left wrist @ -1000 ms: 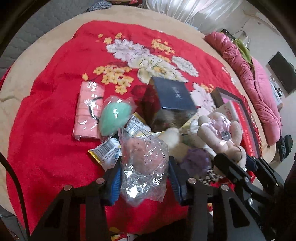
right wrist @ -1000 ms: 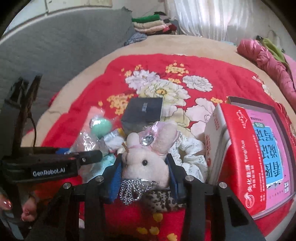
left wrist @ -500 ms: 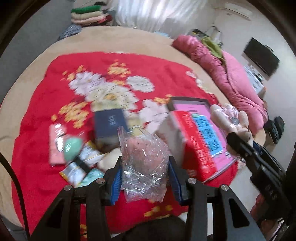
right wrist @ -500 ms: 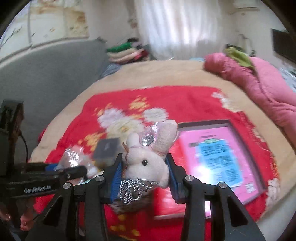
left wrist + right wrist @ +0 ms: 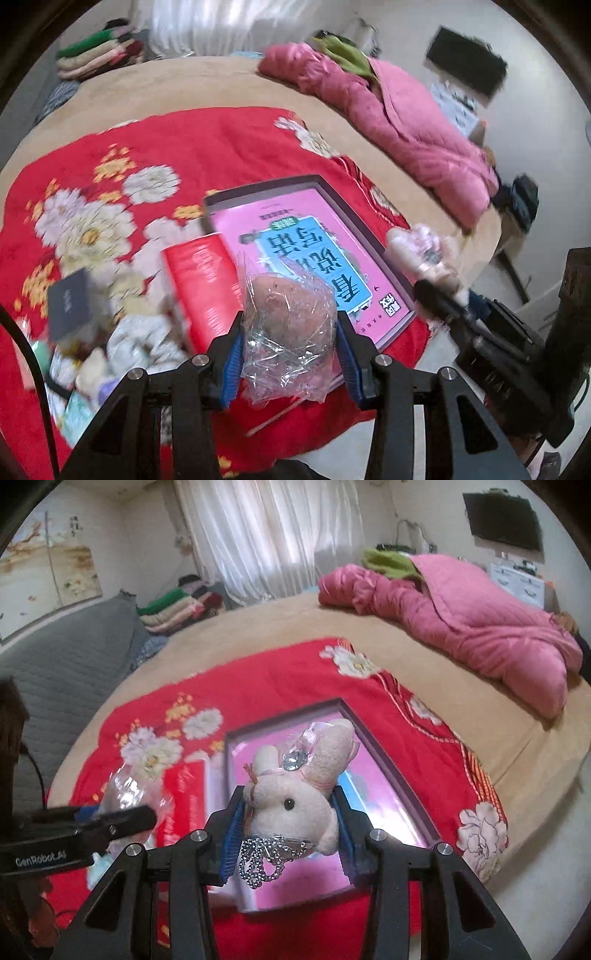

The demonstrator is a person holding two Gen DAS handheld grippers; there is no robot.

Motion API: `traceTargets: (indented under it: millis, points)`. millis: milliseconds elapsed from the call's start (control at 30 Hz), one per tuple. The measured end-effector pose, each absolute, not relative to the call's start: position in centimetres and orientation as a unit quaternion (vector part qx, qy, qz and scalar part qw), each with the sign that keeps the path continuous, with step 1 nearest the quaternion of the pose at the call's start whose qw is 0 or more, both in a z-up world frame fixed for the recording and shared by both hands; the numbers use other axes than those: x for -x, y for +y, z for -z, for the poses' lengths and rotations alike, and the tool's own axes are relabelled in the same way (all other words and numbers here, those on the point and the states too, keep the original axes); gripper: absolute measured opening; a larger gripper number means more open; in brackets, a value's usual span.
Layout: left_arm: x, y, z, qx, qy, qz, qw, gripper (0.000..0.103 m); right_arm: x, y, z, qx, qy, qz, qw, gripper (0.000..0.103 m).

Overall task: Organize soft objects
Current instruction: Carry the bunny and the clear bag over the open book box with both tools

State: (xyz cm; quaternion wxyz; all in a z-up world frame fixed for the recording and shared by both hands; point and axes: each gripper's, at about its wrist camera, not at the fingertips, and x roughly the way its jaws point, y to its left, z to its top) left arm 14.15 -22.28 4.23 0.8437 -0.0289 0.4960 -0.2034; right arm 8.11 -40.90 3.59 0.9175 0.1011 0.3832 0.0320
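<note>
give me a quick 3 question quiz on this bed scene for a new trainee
1. True or false: the right gripper is shut on a pink plush rabbit.
2. What does the left gripper hold? A) a folded towel B) a pinkish soft item in a crinkly clear bag C) a dark box
3. Fill in: the open box with the pink printed inside lies on the ____ floral blanket.

Key:
1. True; the blue pads press on the rabbit's head from both sides.
2. B
3. red
</note>
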Motion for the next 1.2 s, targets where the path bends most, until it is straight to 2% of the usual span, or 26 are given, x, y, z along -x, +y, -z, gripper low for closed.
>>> traceTargets:
  millis: [300, 567, 1000, 1100, 1200]
  points:
    - [-17.3, -29.7, -0.1, -0.051, 0.555, 0.217, 0.801, 0.045, -10.0, -43.3, 2.9, -0.100, 0.442, -0.025, 0.891, 0.045]
    - [-18.3, -32.0, 3.6, -0.069, 0.594, 0.218, 0.771, 0.045, -11.4, -44.8, 6.0, -0.083, 0.474, -0.025, 0.876, 0.045]
    - [-19.4, -33.4, 6.1, -0.089, 0.619, 0.203, 0.753, 0.045, -11.5, -45.7, 7.5, -0.069, 0.487, -0.015, 0.871, 0.049]
    - [-19.4, -33.6, 6.8, -0.088, 0.628, 0.200, 0.746, 0.045, -11.1, -46.3, 7.0, -0.081, 0.477, -0.017, 0.875, 0.058]
    - [-19.4, -33.6, 7.2, -0.086, 0.634, 0.194, 0.744, 0.045, -11.0, -46.8, 6.7, -0.091, 0.471, -0.018, 0.877, 0.059]
